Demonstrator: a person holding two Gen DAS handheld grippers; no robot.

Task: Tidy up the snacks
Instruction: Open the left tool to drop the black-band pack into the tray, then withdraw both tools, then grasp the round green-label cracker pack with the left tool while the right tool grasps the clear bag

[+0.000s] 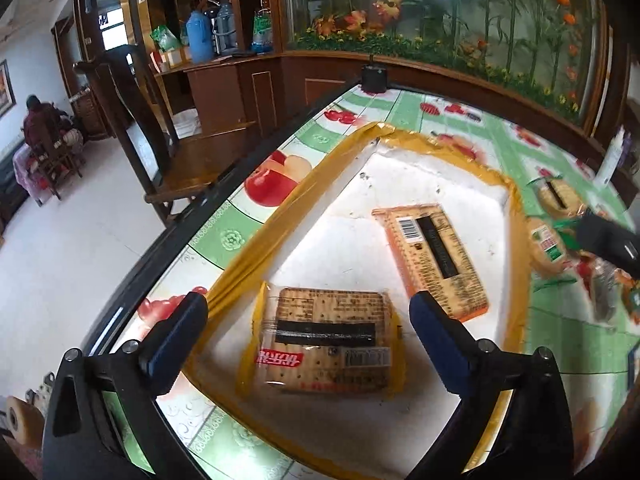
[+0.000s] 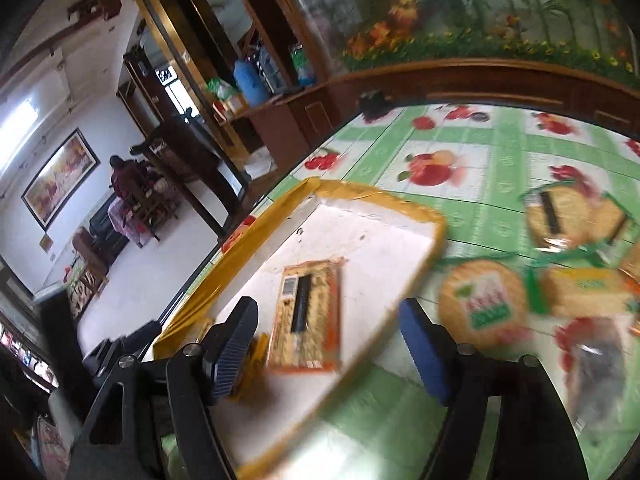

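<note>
A white tray with a yellow-taped rim [image 1: 288, 208] lies on the fruit-print tablecloth. In it lie a clear pack of square crackers [image 1: 324, 344] and an orange cracker pack [image 1: 436, 260]. My left gripper [image 1: 308, 300] stands wide open, a finger on either side of the clear pack and neither touching it. In the right wrist view my right gripper [image 2: 328, 306] is open over the orange pack [image 2: 308, 320] in the tray [image 2: 376, 196], pads clear of it. That right gripper [image 1: 608, 240] shows as a dark shape at the right edge of the left wrist view.
Loose snacks lie on the cloth right of the tray: a round cracker pack [image 2: 484, 304], another [image 2: 568, 216], a square one [image 2: 588, 292], a dark pack [image 2: 600, 372]. A wooden chair [image 1: 180, 152] stands by the table's left edge. A person [image 1: 38, 124] sits far off.
</note>
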